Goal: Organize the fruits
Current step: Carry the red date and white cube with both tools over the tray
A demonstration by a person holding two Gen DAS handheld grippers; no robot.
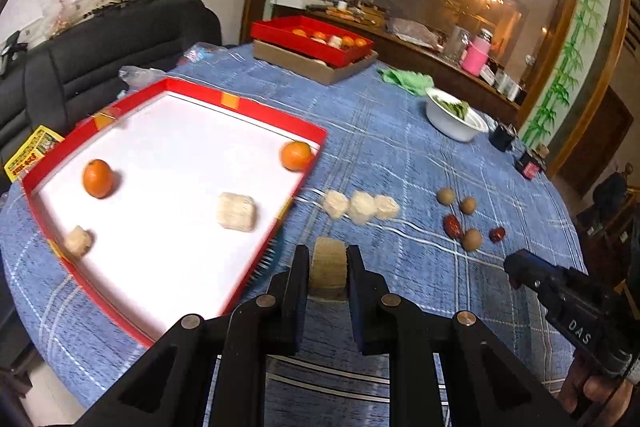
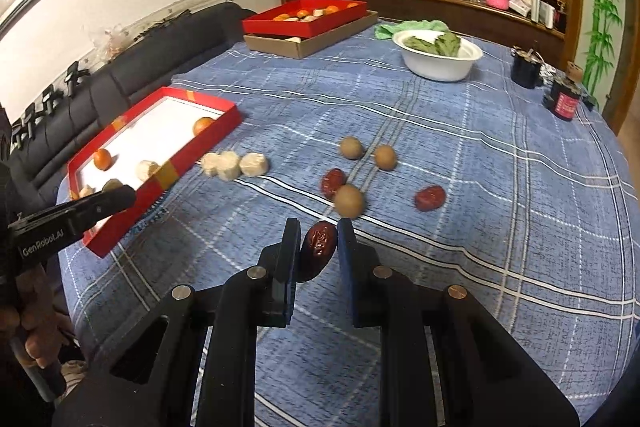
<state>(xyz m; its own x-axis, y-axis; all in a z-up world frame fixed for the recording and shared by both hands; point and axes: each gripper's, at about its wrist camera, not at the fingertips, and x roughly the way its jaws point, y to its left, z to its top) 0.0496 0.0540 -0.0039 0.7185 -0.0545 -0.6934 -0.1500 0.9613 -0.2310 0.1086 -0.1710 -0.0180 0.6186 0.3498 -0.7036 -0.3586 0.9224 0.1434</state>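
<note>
The shallow red-rimmed box lid with a white floor holds two small oranges and two pale foam-wrapped pieces. The left tongs are clamped on one more pale foam-wrapped cylinder, just beside the lid's near edge. The right tongs are closed on a wrinkled dark red date above the blue plaid-covered surface.

Remaining on the surface: three foam-wrapped pieces, three round brown fruits and two red dates. By estimate, sorting is less than half complete.
</note>
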